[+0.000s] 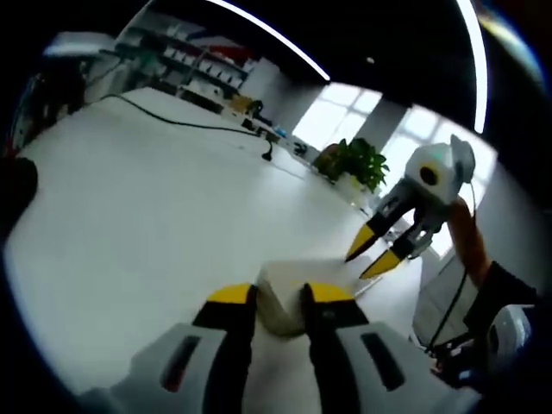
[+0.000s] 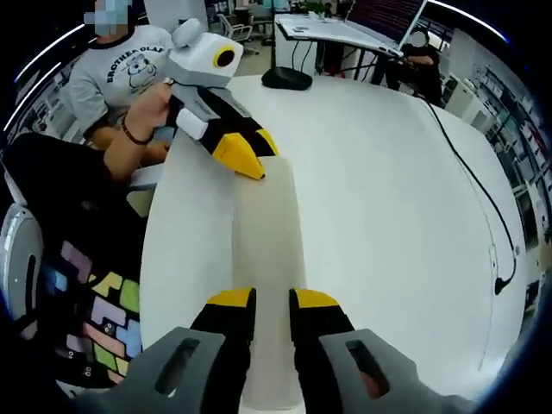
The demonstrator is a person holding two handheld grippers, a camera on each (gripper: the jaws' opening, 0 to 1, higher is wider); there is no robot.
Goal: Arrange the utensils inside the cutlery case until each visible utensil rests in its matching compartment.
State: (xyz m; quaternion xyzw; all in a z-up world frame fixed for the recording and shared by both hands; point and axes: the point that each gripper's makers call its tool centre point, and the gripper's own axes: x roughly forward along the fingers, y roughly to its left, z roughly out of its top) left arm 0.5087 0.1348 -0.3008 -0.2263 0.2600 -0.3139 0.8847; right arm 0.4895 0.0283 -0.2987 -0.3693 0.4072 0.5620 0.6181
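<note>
Left claw [image 1: 280,297] grips one end of the white cutlery case [image 1: 285,297]; right claw [image 2: 270,304] clamps the other.

cutlery case [image 2: 266,259] | long, white, closed | flat on white table [image 2: 388,172]

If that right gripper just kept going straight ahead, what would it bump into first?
Most likely the long white closed case lying directly between and beyond its jaws; the right gripper seems already at its near end. Farther along, the left gripper holds the far end.

White table [image 1: 155,198], black cable [image 1: 185,123], potted plant [image 1: 355,162] by bright windows [image 1: 345,116], ceiling light strips [image 1: 274,36]
</note>
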